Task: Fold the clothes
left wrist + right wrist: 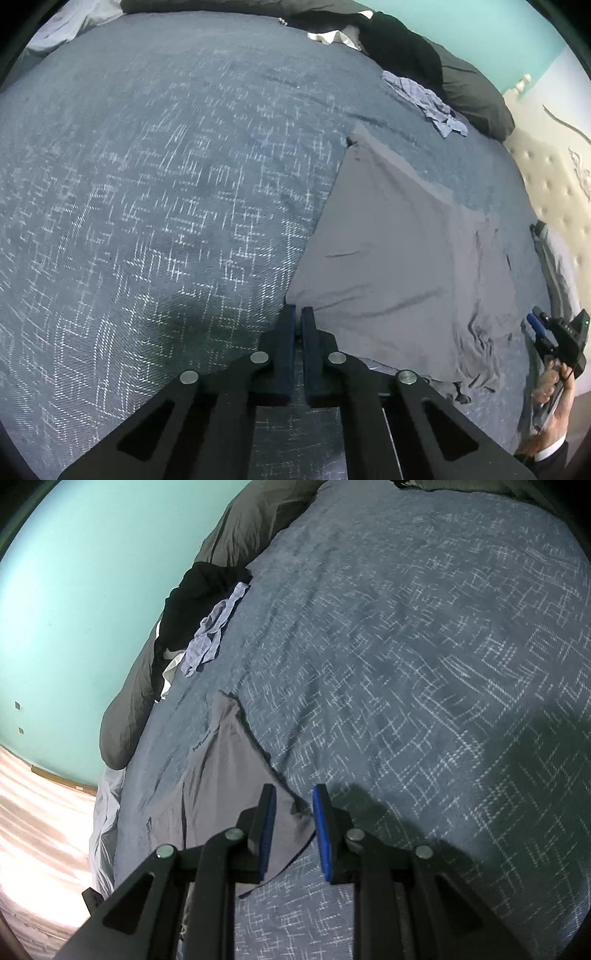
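Matt grey cloth garment [399, 258] smooth with soft creases, woven blue bedspread [166, 184] with a coarse pale-threaded texture, matt black plastic left gripper [298, 314] with shiny metal pins, tufted cream headboard [554, 184], pale wood-look floor [40, 812].

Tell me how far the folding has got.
Early days. Done: the grey garment lies spread mostly flat on the bedspread, with one end rumpled. In hand: nothing gripped; the left gripper is shut at the garment's corner, and the right gripper hangs open over another edge. Left: no fold shows yet, and the blue checked garment and black clothes lie crumpled by the pillow.
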A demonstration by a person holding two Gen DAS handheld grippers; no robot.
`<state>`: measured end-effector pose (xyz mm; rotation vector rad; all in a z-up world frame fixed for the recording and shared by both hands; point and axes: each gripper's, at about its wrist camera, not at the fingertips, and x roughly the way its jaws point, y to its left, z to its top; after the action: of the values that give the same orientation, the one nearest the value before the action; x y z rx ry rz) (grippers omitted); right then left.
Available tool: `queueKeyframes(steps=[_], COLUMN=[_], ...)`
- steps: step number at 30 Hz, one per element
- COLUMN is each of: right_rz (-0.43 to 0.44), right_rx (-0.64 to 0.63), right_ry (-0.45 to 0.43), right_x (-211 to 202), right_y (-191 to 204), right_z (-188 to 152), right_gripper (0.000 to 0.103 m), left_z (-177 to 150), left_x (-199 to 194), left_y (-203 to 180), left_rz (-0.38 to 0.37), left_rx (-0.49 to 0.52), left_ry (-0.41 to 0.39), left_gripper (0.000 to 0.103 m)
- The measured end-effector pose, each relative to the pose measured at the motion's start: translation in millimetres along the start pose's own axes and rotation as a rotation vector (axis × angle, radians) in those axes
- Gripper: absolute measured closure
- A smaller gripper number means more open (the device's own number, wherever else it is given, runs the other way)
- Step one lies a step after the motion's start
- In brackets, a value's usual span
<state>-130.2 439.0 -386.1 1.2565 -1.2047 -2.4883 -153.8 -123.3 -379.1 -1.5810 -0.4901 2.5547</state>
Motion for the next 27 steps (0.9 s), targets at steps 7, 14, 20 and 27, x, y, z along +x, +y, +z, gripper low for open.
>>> queueKeyframes(steps=[7, 14, 20, 27], right_rz=[0.010, 0.022, 0.034, 0.054], right_rx=[0.005, 0.013, 0.021, 0.032], right_ry=[0.000, 0.001, -0.001, 0.003], right_x=[-0.6, -3.6, -7.8, -12.9], right_y=[-0.5, -2.5, -5.8, -13.0], right_z=[0.5, 2.8, 6.3, 10.1], right_gripper=[0.083, 0.083, 0.083, 0.083], left_z=[8.3, 16.7, 27.6, 25.2], left_x=[-20.8, -32.8, -30.2, -16.4], left_y=[-29.0, -83.4, -152.8, -262.0], left_rz=[-0.006, -0.046, -0.089, -0.148], left_rx=[0.055, 0.121, 0.205, 0.344], left_ry=[-0.018, -0.020, -0.015, 0.017], left_gripper=[0.101, 0.101, 0.101, 0.101])
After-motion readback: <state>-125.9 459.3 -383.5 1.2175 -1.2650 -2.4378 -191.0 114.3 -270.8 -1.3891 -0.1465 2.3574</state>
